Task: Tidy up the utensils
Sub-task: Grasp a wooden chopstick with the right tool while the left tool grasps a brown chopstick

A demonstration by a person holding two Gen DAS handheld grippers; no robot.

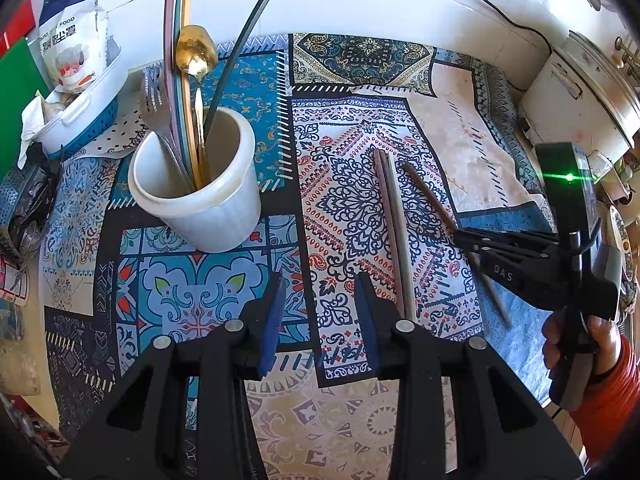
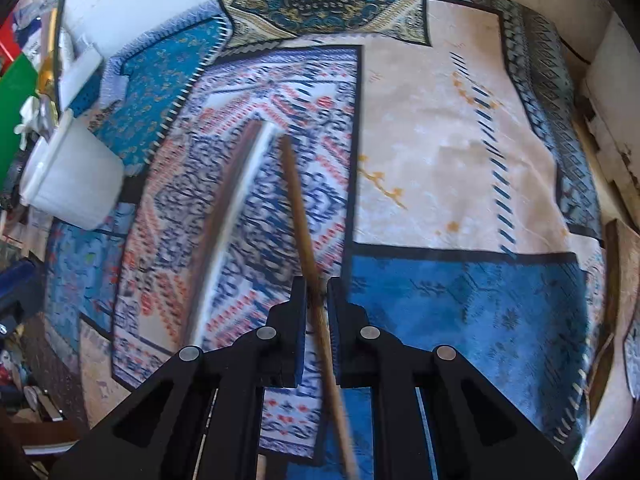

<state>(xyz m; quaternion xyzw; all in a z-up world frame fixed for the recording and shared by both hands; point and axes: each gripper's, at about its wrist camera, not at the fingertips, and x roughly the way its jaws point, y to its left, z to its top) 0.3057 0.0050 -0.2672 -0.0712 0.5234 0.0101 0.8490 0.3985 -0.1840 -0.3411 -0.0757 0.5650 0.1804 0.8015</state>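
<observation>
A white cup point(image 1: 200, 200) stands on the patterned cloth and holds forks, a gold spoon point(image 1: 197, 53) and coloured sticks. It also shows at the left of the right wrist view point(image 2: 74, 176). A pair of pale chopsticks point(image 1: 394, 224) lies on the cloth, just right of my left gripper point(image 1: 320, 316), which is open and empty. The pair also shows blurred in the right wrist view point(image 2: 236, 208). My right gripper point(image 2: 317, 300) is shut on a brown chopstick point(image 2: 298, 208) and holds it lifted above the cloth. It shows at the right of the left wrist view point(image 1: 468, 240), with the chopstick point(image 1: 432, 196) in it.
A white-and-blue basket point(image 1: 84, 108) with a food bag stands behind the cup at the left. A white appliance point(image 1: 572, 92) with a black cable sits at the back right. The patterned cloth point(image 1: 460, 120) covers the table. Clutter lines the left edge.
</observation>
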